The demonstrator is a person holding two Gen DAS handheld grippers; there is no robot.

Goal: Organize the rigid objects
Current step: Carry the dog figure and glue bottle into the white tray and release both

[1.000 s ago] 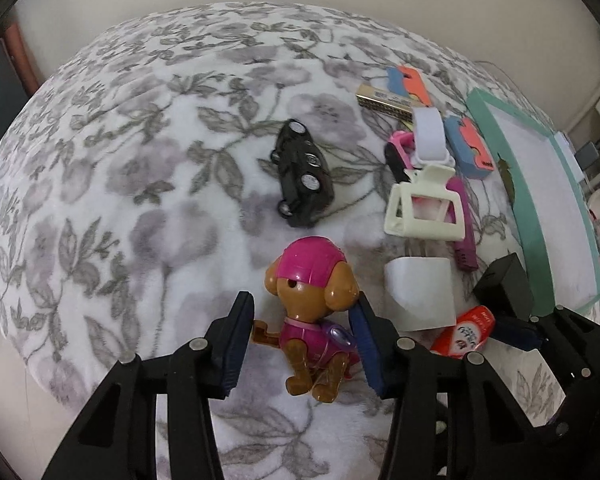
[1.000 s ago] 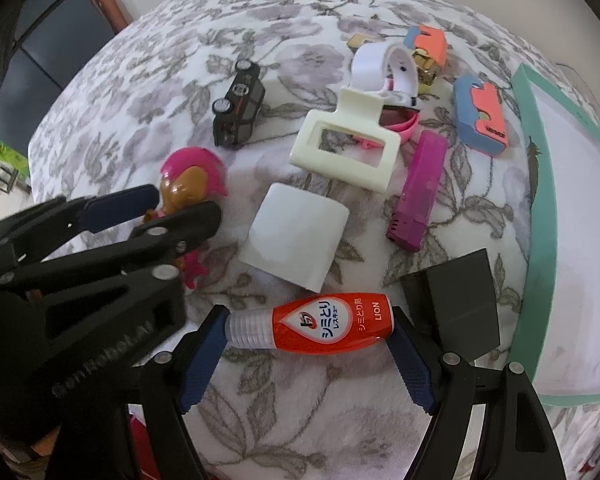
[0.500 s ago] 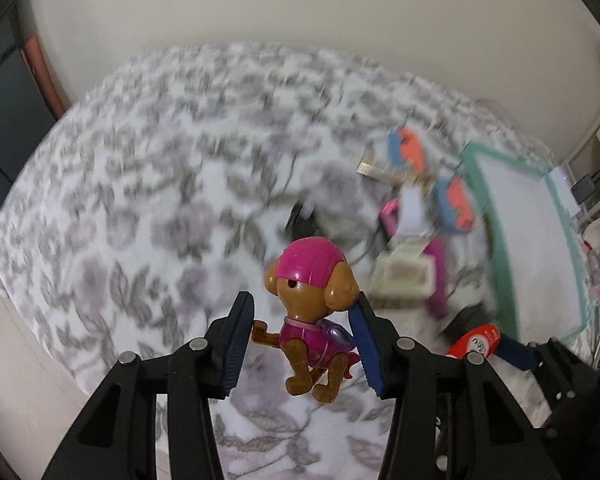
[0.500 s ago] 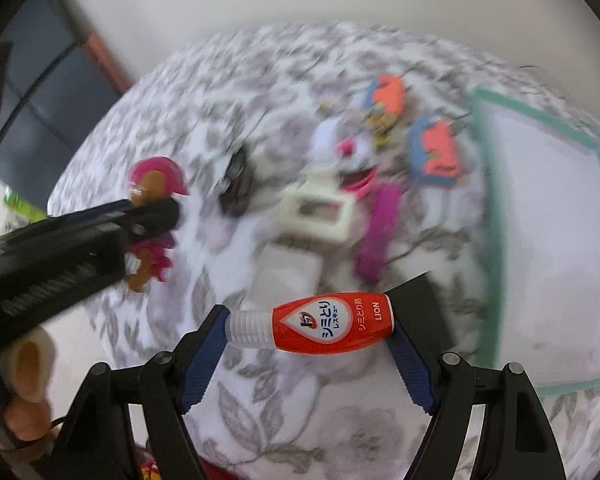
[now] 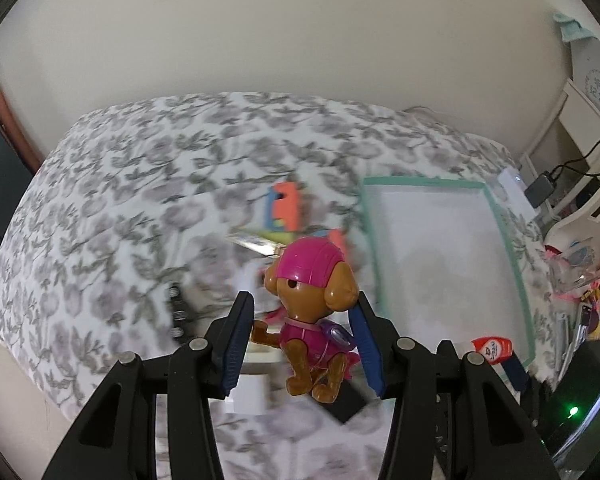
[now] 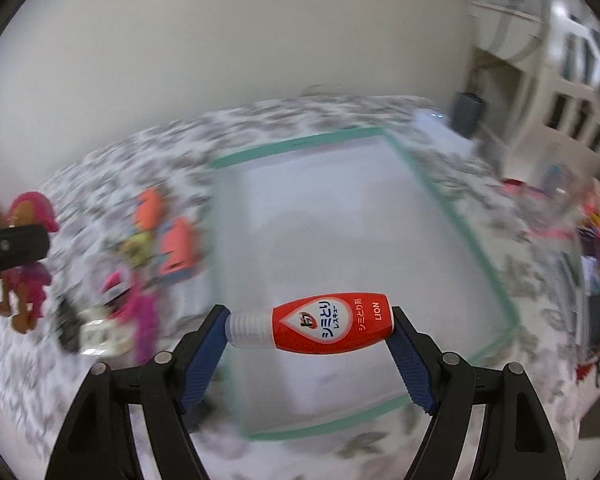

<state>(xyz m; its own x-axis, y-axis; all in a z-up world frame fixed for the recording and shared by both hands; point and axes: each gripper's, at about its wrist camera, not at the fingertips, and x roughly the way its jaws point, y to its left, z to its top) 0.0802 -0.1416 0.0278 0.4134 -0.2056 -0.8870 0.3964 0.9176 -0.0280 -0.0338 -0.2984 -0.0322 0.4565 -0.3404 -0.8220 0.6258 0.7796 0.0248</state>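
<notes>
My left gripper (image 5: pixel 304 340) was closed on the dog toy (image 5: pixel 310 320), its blue fingers (image 5: pixel 236 344) pressing the toy's flanks; the toy sat upright, clear of the bed (image 5: pixel 120 200). My right gripper (image 6: pixel 310 336) was closed on the red bottle (image 6: pixel 312 328), which lay crosswise between the fingers (image 6: pixel 206 354), white cap toward the left finger, base against the right. The bottle was above the near part of the green-rimmed tray (image 6: pixel 460 216), which rested on the floral bedcover.

In the left view the tray (image 5: pixel 370 240) lay ahead and to the right of the toy, and the bottle (image 5: pixel 492 346) showed at the tray's near right corner. Between the toy and the far edge of the bed lay blurred clutter: orange-and-blue blocks (image 5: pixel 284 208), a flat yellowish item beside them, and a dark car (image 5: pixel 178 312) to the left. A white box (image 5: pixel 250 396) and a black block (image 5: pixel 346 408) sat under the left fingers. In the right view, the clutter lay left of the tray, too blurred to separate. Shelving and cables stood right of the bed.
</notes>
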